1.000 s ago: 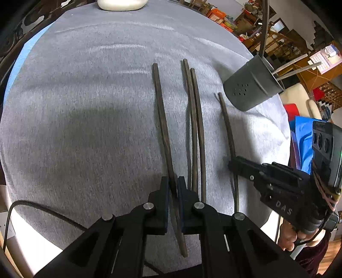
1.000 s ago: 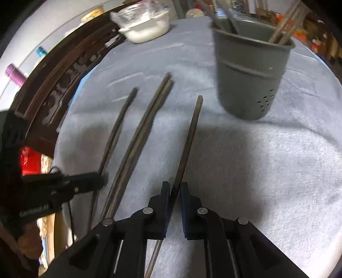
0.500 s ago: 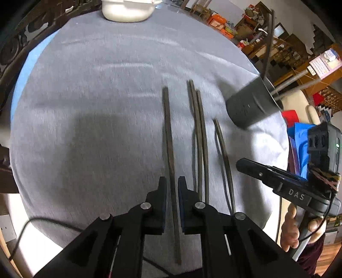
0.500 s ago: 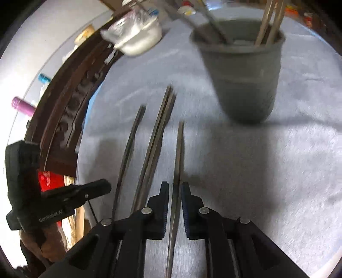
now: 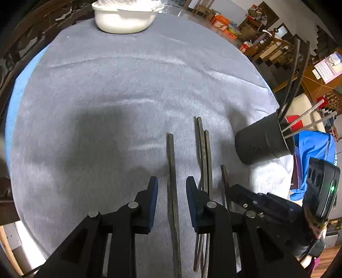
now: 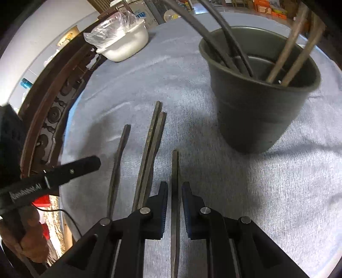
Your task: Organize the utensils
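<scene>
Several dark chopsticks lie side by side on the grey cloth. My left gripper (image 5: 171, 184) is open, its jaws astride the leftmost chopstick (image 5: 171, 162) without touching it. My right gripper (image 6: 174, 189) is slightly open, its jaws astride the rightmost chopstick (image 6: 174, 171). A pair of chopsticks (image 5: 204, 149) lies between them and also shows in the right wrist view (image 6: 152, 136). A dark grey utensil cup (image 6: 260, 94) holding several chopsticks stands ahead and to the right of the right gripper; it also shows in the left wrist view (image 5: 259, 141).
A white bowl (image 5: 124, 17) with a plastic bag sits at the table's far side; it also shows in the right wrist view (image 6: 126, 46). A carved wooden chair back (image 6: 53, 102) runs along the left edge. Blue fabric (image 5: 312, 147) lies beyond the right edge.
Both grippers have pulled back along their chopsticks and opened: the left jaws wide, the right jaws a little. The chopsticks now lie loose between the jaws.
</scene>
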Motion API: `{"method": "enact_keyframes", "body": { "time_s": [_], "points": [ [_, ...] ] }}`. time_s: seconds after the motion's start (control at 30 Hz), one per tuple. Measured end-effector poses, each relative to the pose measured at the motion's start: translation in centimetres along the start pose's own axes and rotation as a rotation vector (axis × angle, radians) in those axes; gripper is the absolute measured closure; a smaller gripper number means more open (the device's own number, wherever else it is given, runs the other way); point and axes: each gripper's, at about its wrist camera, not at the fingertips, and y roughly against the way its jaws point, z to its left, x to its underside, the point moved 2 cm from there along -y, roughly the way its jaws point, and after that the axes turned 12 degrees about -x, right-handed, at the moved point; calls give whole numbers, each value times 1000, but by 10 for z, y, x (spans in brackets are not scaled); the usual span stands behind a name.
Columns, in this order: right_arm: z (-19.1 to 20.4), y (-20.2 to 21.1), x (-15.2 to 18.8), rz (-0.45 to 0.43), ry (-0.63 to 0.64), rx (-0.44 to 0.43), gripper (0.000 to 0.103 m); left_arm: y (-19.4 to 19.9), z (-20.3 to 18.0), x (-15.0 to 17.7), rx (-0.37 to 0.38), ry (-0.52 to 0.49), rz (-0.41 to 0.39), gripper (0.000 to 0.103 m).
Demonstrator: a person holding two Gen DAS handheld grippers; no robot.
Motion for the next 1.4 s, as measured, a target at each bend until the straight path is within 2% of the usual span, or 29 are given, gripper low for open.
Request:
{"method": "enact_keyframes", "body": {
  "time_s": [0.13, 0.27, 0.43, 0.57, 0.7, 0.77, 0.87, 1.0, 1.17, 1.27, 1.33, 1.4],
  "points": [
    [-3, -7, -3, 28, -25, 18, 86, -8, -4, -18, -7, -4, 29, 76],
    [-4, -8, -5, 19, -25, 23, 87, -21, -7, -33, -13, -8, 75, 76],
    [1, -9, -6, 25, 31, 63, 92, -37, -16, -42, -22, -3, 122, 76],
    [1, -9, -5, 13, 35, 54, 96, -45, -19, -42, -42, -5, 135, 76],
    [2, -2, -2, -10, 41, 30, 97, -45, -23, -44, -55, -3, 115, 78],
    [4, 6, -1, -34, 51, 13, 97, -45, -23, -42, -71, -4, 110, 96],
    [9, 23, 0, -83, 74, -12, 97, -39, -21, -38, -64, 7, 89, 96],
    [13, 50, 1, -150, 98, -41, 97, -8, -21, -32, -62, 2, 15, 97],
    [20, 91, 2, -260, 122, -91, 97, 56, -36, -22, -25, -52, -120, 97],
    [26, 115, 4, -326, 136, -120, 97, 84, -40, -17, -43, -91, -191, 97],
    [28, 123, 5, -347, 144, -122, 97, 87, -38, -22, -40, -98, -188, 97],
    [28, 127, 8, -359, 140, -130, 97, 73, -27, -31, -21, -60, -131, 97]
  ]
}}
